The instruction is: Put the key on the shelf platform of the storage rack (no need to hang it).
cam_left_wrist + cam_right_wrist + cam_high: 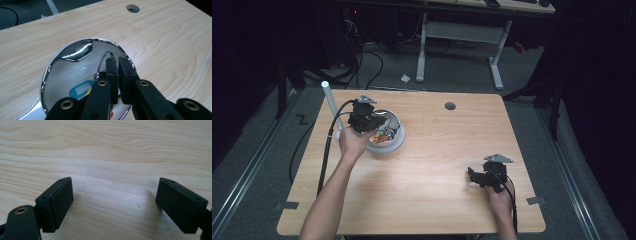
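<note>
The bench (162, 37) has a pale wood-grain top with a smooth, matt finish. The bowl (72, 51) is polished metal, mirror-bright and glossy, and reflects its surroundings. A thin wire ring (103, 57) inside it looks like bare shiny metal. The tag (81, 89) in the bowl is smooth blue plastic. The fingers (60, 202) of both grippers are matt black, with dull, slightly grainy pads.

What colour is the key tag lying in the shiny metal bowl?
Blue, with a pale label window; the key tag shows best in the left gripper view.
</note>
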A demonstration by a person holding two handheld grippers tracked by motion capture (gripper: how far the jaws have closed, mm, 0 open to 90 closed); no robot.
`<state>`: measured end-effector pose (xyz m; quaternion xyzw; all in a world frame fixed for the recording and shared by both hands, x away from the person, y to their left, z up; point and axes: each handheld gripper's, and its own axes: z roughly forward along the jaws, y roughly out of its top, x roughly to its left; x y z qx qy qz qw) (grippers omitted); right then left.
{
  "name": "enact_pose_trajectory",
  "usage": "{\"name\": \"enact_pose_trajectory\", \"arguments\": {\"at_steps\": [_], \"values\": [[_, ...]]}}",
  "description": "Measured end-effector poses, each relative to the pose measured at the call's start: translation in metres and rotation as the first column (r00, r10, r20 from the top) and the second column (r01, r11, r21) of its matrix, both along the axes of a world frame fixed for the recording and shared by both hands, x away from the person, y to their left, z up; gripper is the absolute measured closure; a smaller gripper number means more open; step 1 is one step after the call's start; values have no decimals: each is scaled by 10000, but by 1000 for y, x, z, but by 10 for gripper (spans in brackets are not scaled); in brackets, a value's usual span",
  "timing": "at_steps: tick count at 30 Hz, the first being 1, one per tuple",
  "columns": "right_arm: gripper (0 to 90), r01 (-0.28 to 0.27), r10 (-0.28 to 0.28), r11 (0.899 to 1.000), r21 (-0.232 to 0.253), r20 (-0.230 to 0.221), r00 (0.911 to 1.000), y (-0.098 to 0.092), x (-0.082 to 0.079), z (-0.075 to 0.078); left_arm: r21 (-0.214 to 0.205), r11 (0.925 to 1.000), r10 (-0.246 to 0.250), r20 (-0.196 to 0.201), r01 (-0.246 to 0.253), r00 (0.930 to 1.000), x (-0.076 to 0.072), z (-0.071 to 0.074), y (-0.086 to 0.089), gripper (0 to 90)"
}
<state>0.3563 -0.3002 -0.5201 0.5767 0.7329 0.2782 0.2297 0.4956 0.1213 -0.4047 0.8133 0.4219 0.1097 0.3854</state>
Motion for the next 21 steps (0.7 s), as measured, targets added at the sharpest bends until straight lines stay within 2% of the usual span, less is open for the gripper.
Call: {"name": "enact_pose_trajectory", "arguments": {"at_steps": [5, 7, 9, 12, 14, 15, 21], "values": [[145, -2, 2, 10000, 2, 1, 10000, 0, 0, 0, 373, 9993, -57, -214, 65, 9998, 1, -13, -7, 872], [145, -2, 2, 10000, 2, -2, 10000, 0, 0, 0, 199, 9998, -46, -370, 54, 9993, 3, -19, -7, 871], [145, -2, 2, 10000, 1, 0, 10000, 0, 0, 0, 208, 9998, -29, -503, 39, 9987, 3, -23, -8, 871], [145, -9, 9, 10000, -3, 2, 10000, 0, 0, 0, 552, 9983, -127, -677, 165, 9976, 3, -29, -13, 869], [145, -9, 9, 10000, -2, 2, 10000, 0, 0, 0, 505, 9986, -150, -686, 185, 9975, 2, -31, -15, 866], [145, -6, 6, 10000, -9, 3, 10000, 0, 0, 0, 243, 9996, -154, -713, 172, 9973, 1, -32, -14, 876], [145, -10, 10, 10000, -2, 0, 10000, 0, 0, 0, 60, 9999, -84, -769, 89, 9970, -3, -33, -7, 851]]}}
